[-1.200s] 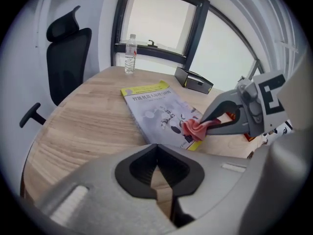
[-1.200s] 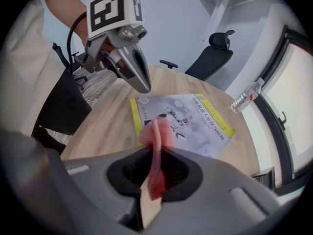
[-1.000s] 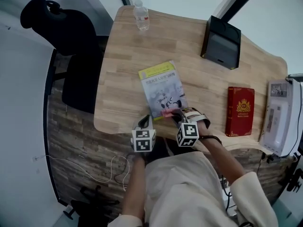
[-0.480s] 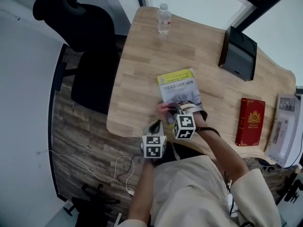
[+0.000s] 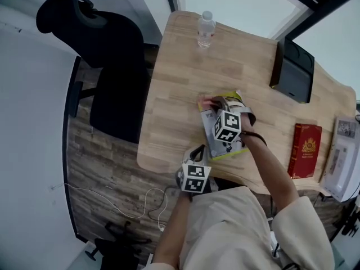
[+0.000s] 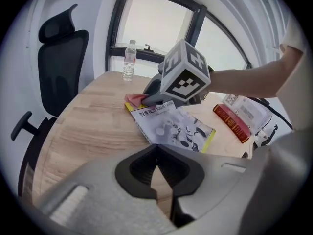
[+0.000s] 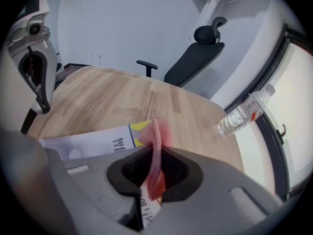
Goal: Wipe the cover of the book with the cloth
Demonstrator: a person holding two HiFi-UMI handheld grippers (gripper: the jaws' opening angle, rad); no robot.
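Note:
A book (image 5: pixel 216 143) with a grey picture cover and yellow edges lies flat on the wooden table (image 5: pixel 180 89). My right gripper (image 5: pixel 216 103) is over the book's far end, shut on a pink cloth (image 5: pixel 206 101) that rests on the cover's far corner. The right gripper view shows the cloth (image 7: pixel 156 148) pinched upright between the jaws, with the book (image 7: pixel 93 142) beneath. My left gripper (image 5: pixel 197 152) hovers at the table's near edge, short of the book, shut and holding nothing. From the left gripper view, book (image 6: pixel 173 126) and cloth (image 6: pixel 134 100) lie ahead.
A water bottle (image 5: pixel 206 28) stands at the table's far edge. A black box (image 5: pixel 296 70) sits at the back right, with a red book (image 5: pixel 304 149) and a white device (image 5: pixel 344 156) to the right. A black office chair (image 5: pixel 107 55) stands left of the table.
My right gripper has slid the cloth along the cover from the book's near end to its far end. The left gripper has stayed by the near table edge.

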